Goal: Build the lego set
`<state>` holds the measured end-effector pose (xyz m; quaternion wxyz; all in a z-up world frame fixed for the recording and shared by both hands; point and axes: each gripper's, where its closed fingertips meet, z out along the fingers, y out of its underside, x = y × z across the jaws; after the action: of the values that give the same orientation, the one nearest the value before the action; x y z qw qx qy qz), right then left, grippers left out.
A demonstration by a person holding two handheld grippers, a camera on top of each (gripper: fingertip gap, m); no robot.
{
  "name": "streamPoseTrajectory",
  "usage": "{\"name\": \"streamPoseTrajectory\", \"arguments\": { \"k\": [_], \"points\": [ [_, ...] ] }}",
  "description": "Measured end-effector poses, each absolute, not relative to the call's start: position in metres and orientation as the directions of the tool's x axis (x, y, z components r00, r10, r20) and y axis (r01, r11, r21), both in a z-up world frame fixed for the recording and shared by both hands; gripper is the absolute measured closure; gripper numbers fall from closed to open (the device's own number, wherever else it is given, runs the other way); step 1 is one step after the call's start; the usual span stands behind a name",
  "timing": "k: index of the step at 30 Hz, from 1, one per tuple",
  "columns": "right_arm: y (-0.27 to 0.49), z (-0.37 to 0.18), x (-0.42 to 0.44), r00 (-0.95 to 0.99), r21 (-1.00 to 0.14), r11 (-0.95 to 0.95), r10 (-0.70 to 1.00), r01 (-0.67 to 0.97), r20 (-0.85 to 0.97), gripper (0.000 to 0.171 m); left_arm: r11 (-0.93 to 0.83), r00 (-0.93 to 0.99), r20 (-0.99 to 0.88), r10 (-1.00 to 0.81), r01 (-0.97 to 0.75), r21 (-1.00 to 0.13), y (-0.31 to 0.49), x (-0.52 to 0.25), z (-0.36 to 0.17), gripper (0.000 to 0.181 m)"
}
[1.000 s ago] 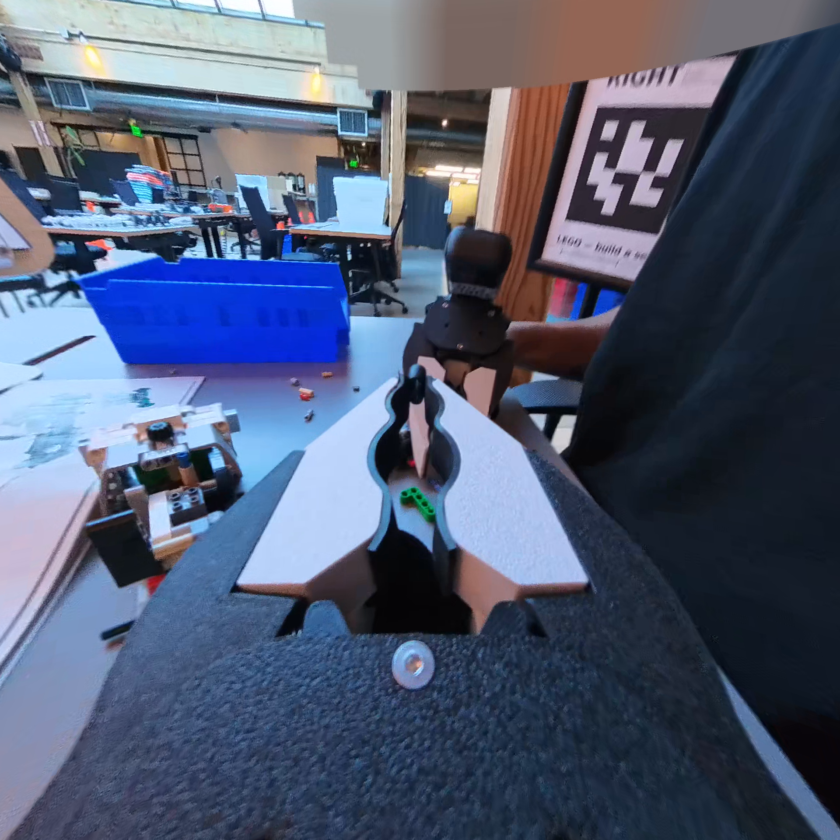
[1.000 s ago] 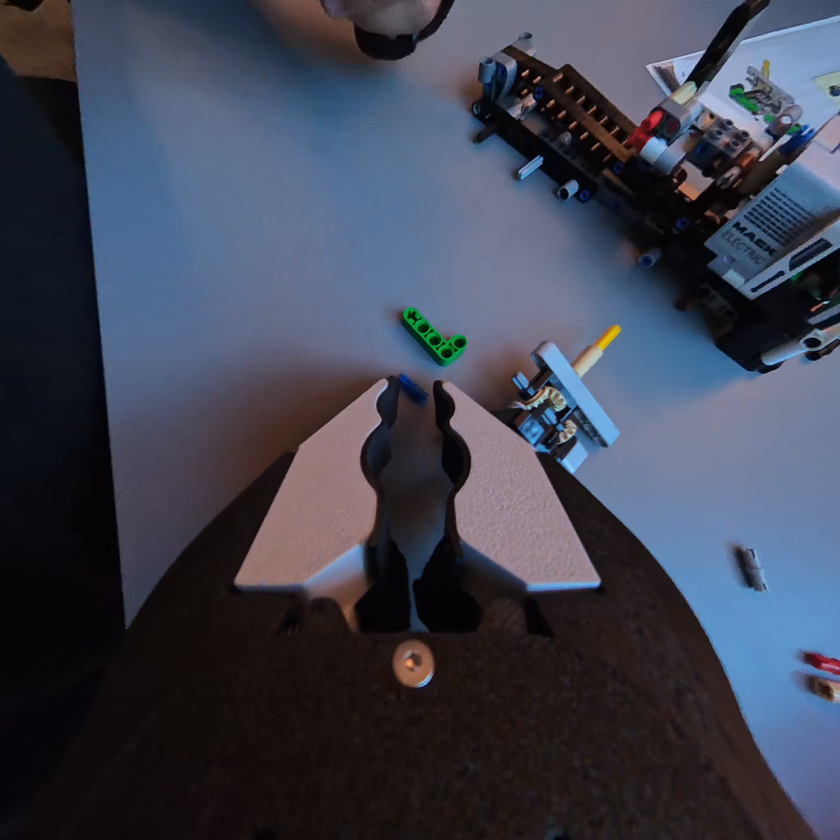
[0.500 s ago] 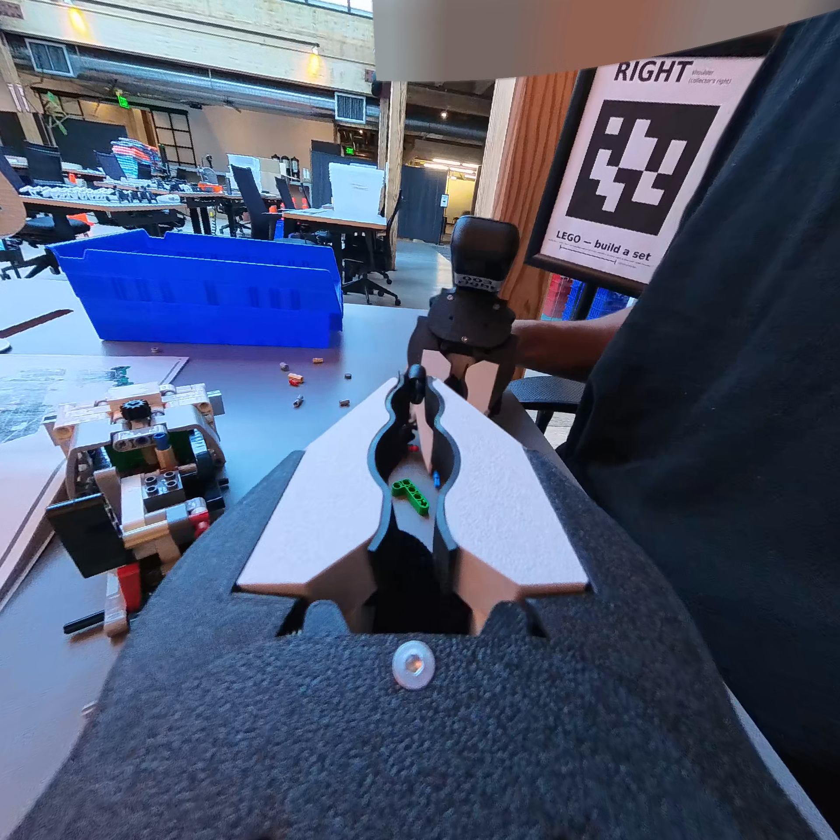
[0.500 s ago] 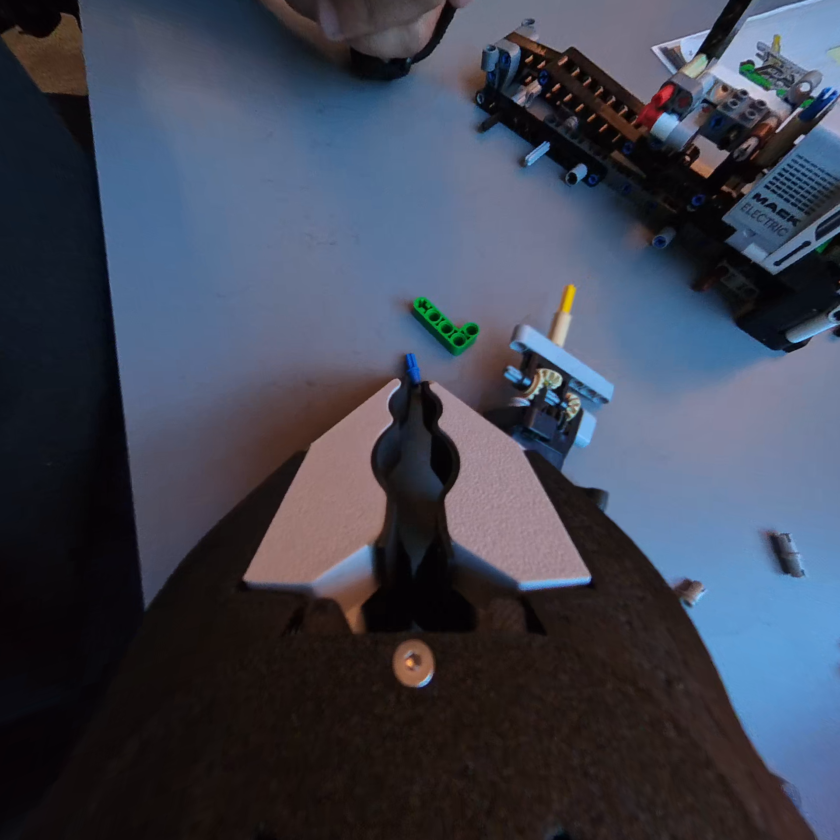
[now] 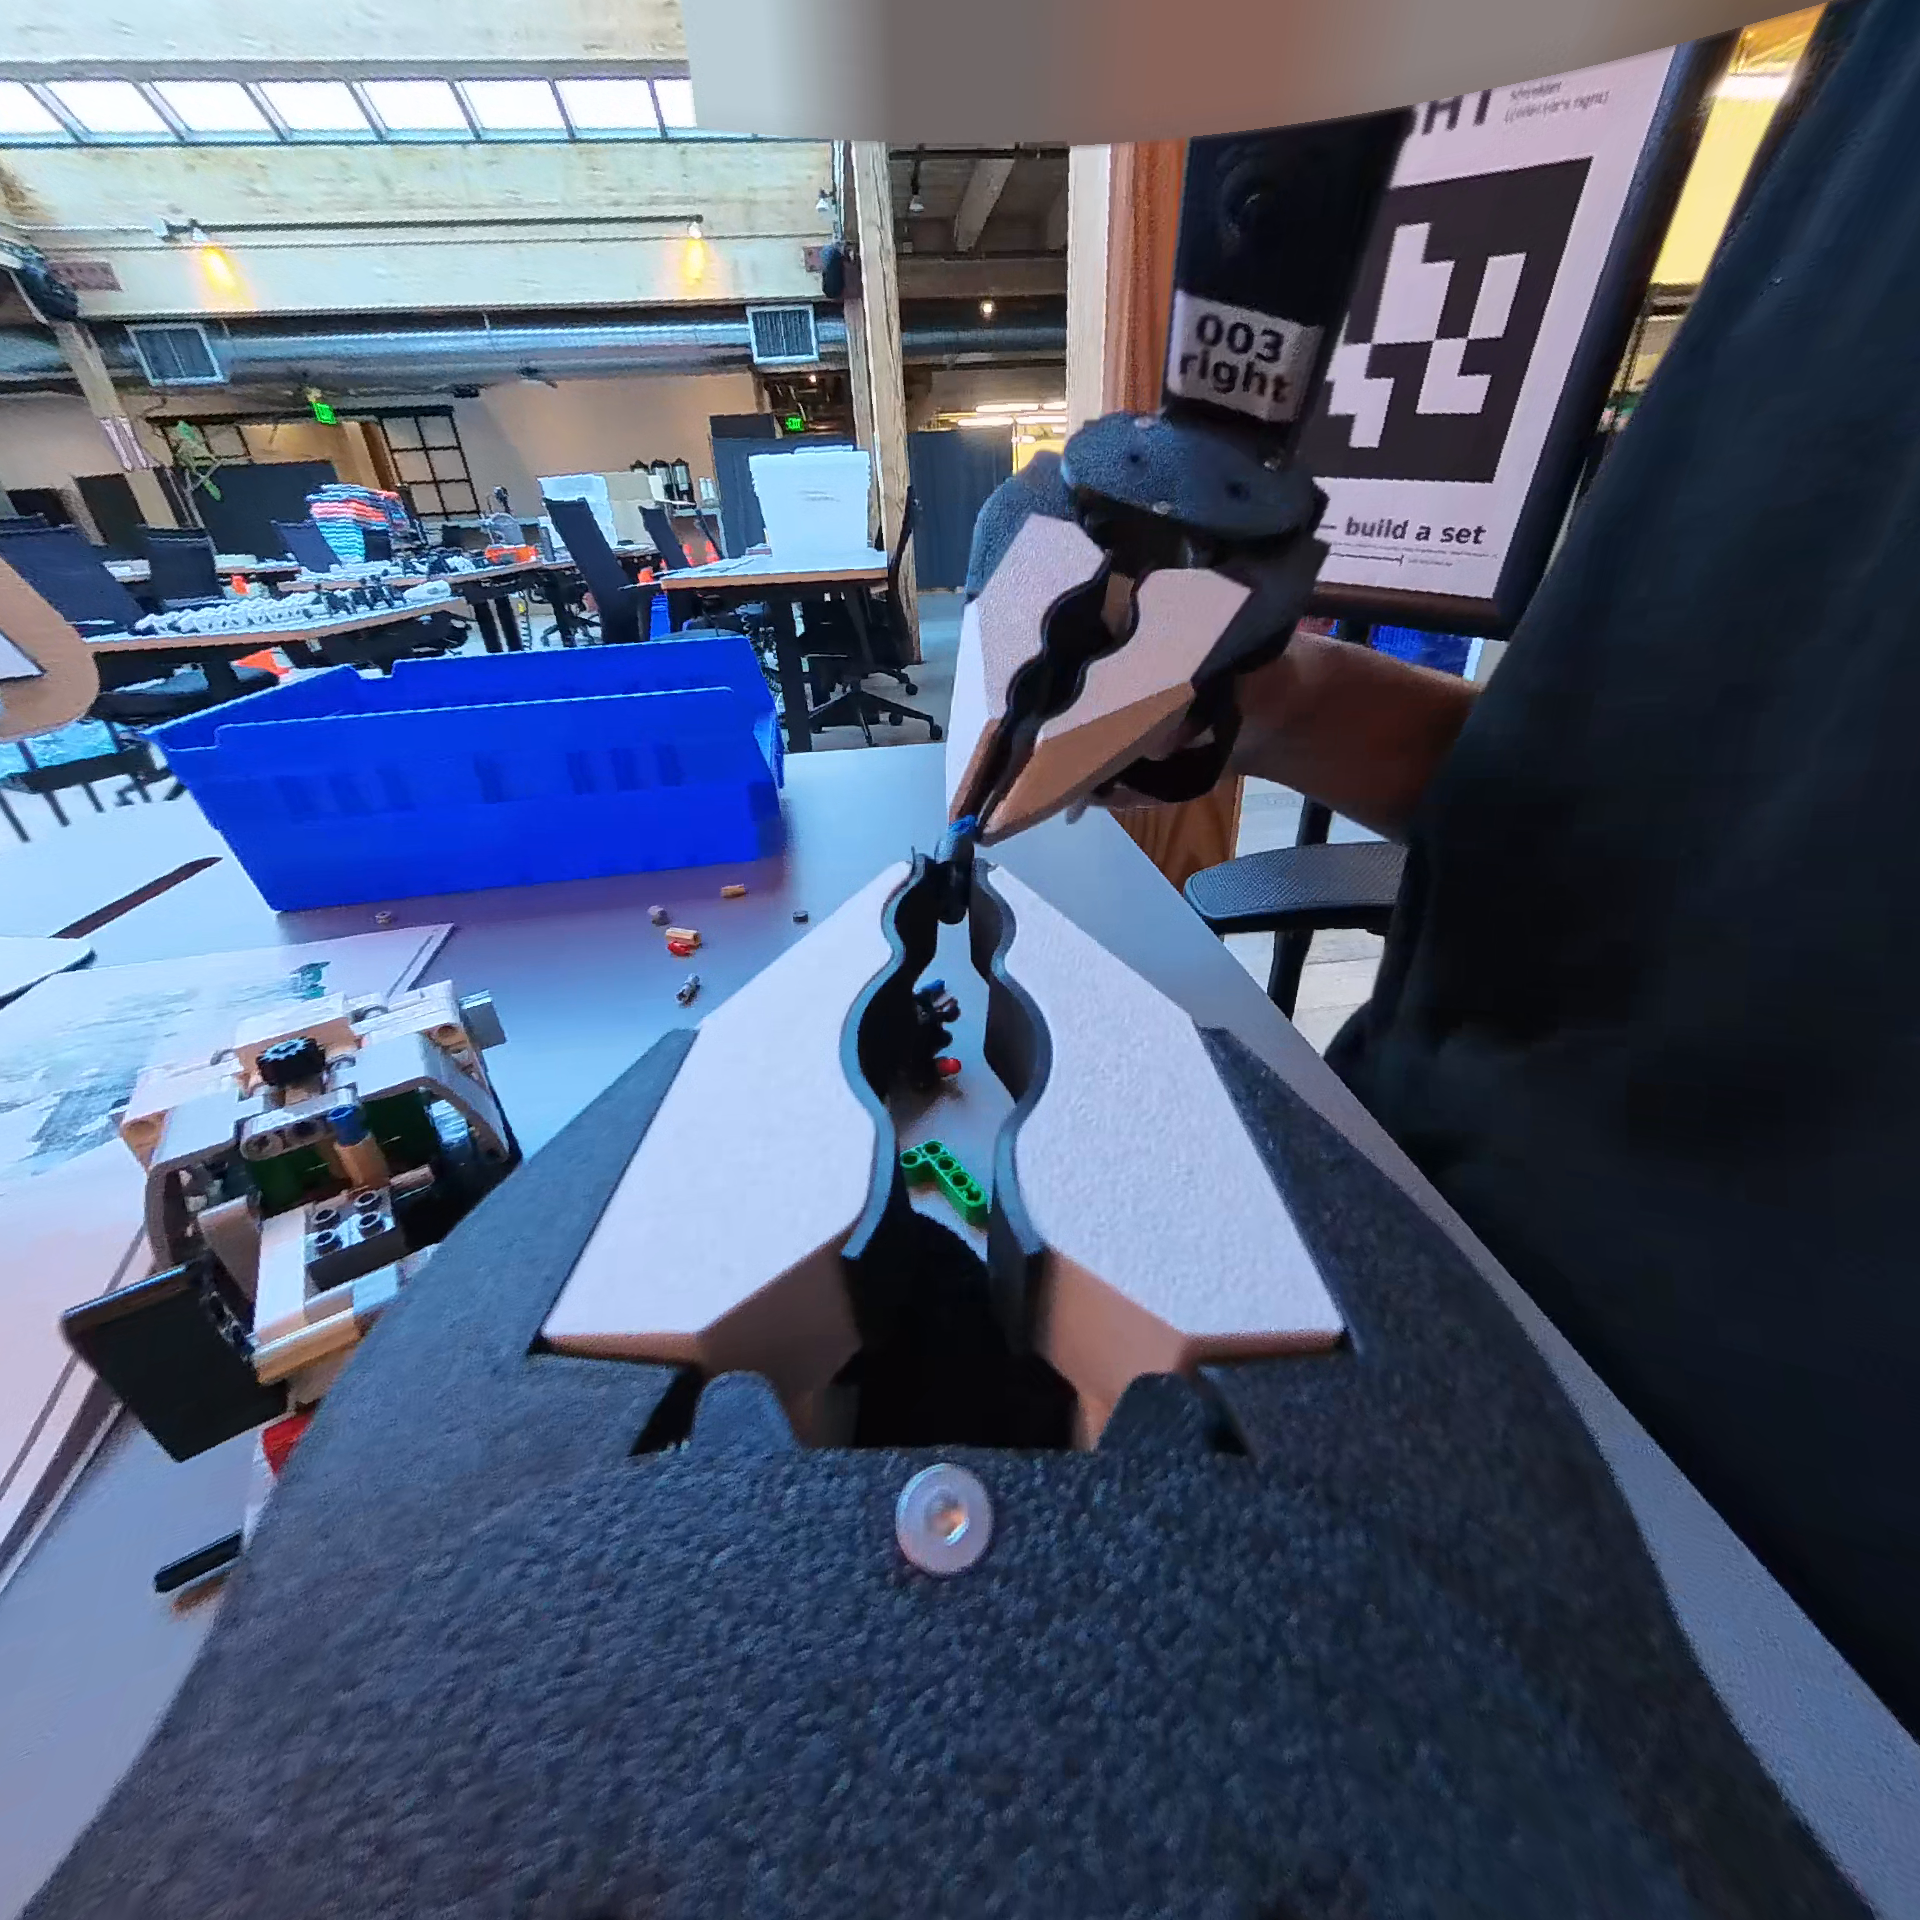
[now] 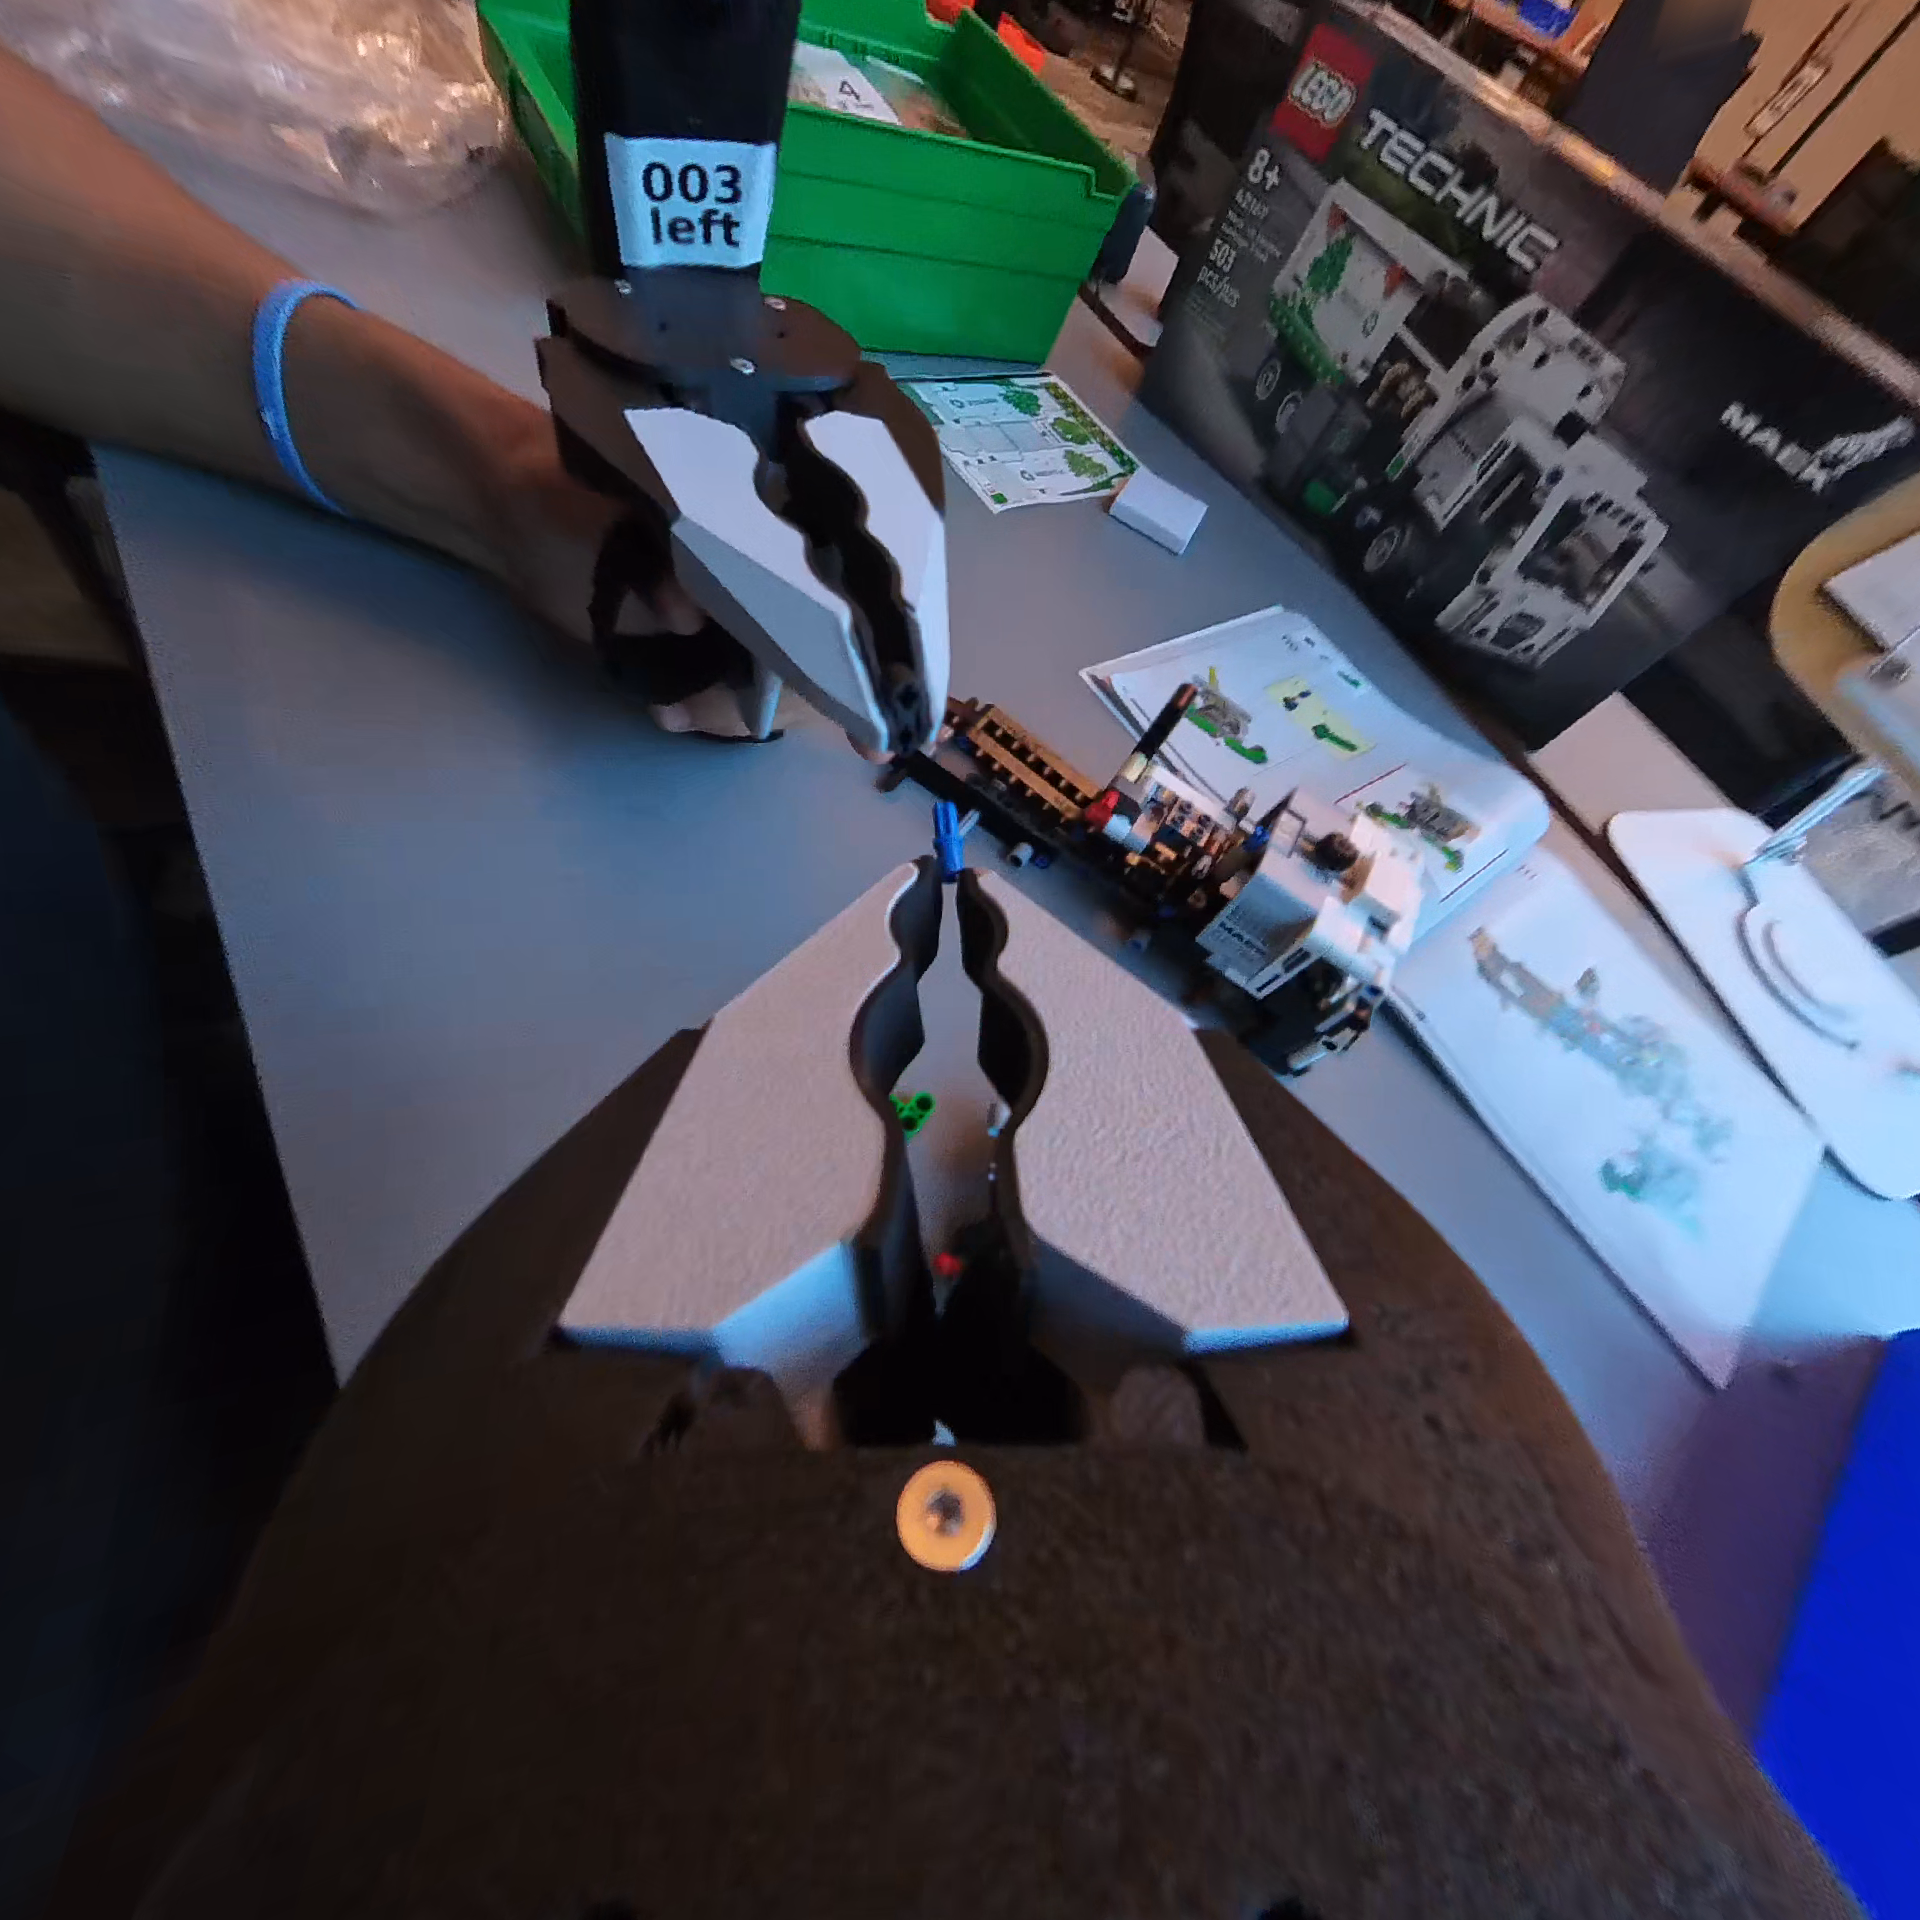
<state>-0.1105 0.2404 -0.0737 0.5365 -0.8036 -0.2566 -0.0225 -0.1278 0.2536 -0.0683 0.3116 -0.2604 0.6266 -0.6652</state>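
My right gripper (image 6: 945,878) is shut on a small blue pin (image 6: 945,831) that sticks out past its tips. It is raised above the table and shows in the left wrist view (image 5: 975,821) with the pin (image 5: 961,828). My left gripper (image 5: 951,878) is shut on a small black piece (image 5: 951,883). It shows in the right wrist view (image 6: 906,732) with the piece (image 6: 909,712). The two tips point at each other, a short gap apart. A green L-shaped beam (image 5: 945,1179) lies on the grey table below. The part-built truck (image 6: 1257,894) stands to the right.
A blue bin (image 5: 478,769) stands at the back of the table, with small loose pieces (image 5: 681,940) in front of it. A green bin (image 6: 914,208), the set's box (image 6: 1507,364) and open instruction booklets (image 6: 1299,717) lie beyond the truck. A person's dark shirt (image 5: 1662,935) is close by.
My right gripper shut on the blue pin on the table, lifted it and swung up to face my left gripper. My left gripper kept hold of the black piece.
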Motion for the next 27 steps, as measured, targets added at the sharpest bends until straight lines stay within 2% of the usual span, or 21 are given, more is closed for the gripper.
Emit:
{"name": "streamPoseTrajectory", "arguments": {
  "k": [10, 22, 27],
  "points": [
    [0.247, -0.074, -0.121, 0.797, -0.785, -0.24, 0.391, 0.571, 0.46, 0.169, -0.024, -0.676, -0.042, -0.736, 0.088, -0.996, 0.253, -0.129, -0.068, 0.178],
    [0.251, -0.075, -0.124, 0.785, -0.77, -0.251, 0.411, 0.586, 0.463, 0.169, 0.0, -0.664, -0.066, -0.745, 0.099, -0.995, 0.251, -0.129, -0.069, 0.177],
    [0.251, -0.076, -0.123, 0.721, -0.685, -0.267, 0.42, 0.679, 0.551, 0.169, 0.006, -0.663, -0.069, -0.745, 0.097, -0.995, 0.25, -0.128, -0.07, 0.177]
  ]
}}
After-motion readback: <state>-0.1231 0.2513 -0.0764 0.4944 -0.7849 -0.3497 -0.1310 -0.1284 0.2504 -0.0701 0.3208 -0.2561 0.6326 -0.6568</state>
